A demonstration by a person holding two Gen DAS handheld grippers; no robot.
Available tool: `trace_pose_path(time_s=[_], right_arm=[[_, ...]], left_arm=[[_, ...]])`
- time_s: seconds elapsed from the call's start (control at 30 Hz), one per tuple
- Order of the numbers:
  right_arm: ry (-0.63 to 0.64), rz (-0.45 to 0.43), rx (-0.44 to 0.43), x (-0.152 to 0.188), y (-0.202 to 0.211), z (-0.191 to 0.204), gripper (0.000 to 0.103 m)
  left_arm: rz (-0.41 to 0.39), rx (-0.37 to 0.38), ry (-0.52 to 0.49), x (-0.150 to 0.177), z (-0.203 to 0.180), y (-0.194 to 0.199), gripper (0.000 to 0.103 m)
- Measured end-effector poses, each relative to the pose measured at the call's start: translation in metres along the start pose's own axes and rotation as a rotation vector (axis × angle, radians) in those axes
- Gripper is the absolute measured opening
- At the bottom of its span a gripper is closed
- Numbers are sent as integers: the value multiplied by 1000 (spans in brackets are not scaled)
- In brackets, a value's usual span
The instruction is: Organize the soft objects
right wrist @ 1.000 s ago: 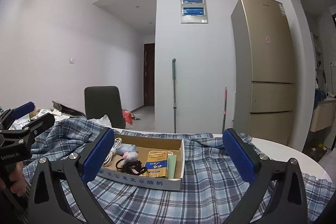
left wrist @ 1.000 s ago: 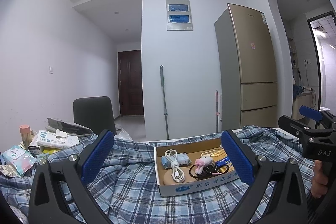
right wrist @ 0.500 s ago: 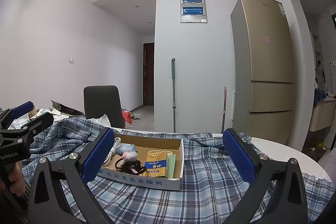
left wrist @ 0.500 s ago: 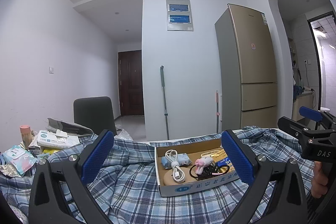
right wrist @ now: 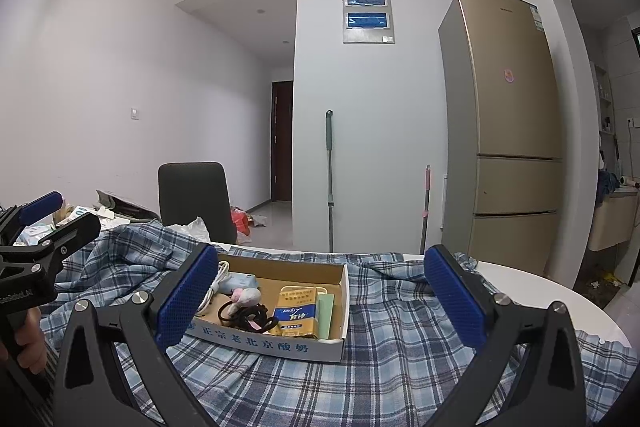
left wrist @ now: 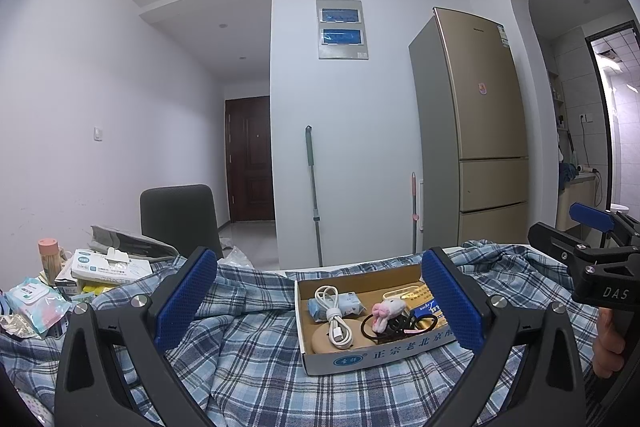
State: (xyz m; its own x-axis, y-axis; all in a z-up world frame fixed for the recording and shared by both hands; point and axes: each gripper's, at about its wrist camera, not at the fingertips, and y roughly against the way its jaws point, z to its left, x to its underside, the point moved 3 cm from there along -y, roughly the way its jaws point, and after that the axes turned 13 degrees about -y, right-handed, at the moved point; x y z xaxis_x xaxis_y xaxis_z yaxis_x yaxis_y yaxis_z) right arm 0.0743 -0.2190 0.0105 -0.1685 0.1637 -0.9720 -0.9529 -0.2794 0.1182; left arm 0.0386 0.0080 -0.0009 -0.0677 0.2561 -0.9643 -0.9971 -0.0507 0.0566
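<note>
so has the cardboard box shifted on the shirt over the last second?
No. In the left wrist view the cardboard box sits in the same spot on the plaid shirt, below the mop handle.

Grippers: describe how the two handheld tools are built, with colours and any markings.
Both grippers, left and right, have black angular frames with silver screws and two fingers faced with textured blue pads. Seen from the side, the right one carries white lettering "DAS"; the left's side lettering is partly cut off.
</note>
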Motion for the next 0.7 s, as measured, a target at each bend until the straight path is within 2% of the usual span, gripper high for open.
trace_pose_path(time_s=[0.7], right_arm=[[-3,-7,19,-1,3,-3,103]], left_arm=[[8,-1,4,-4,2,1,103]])
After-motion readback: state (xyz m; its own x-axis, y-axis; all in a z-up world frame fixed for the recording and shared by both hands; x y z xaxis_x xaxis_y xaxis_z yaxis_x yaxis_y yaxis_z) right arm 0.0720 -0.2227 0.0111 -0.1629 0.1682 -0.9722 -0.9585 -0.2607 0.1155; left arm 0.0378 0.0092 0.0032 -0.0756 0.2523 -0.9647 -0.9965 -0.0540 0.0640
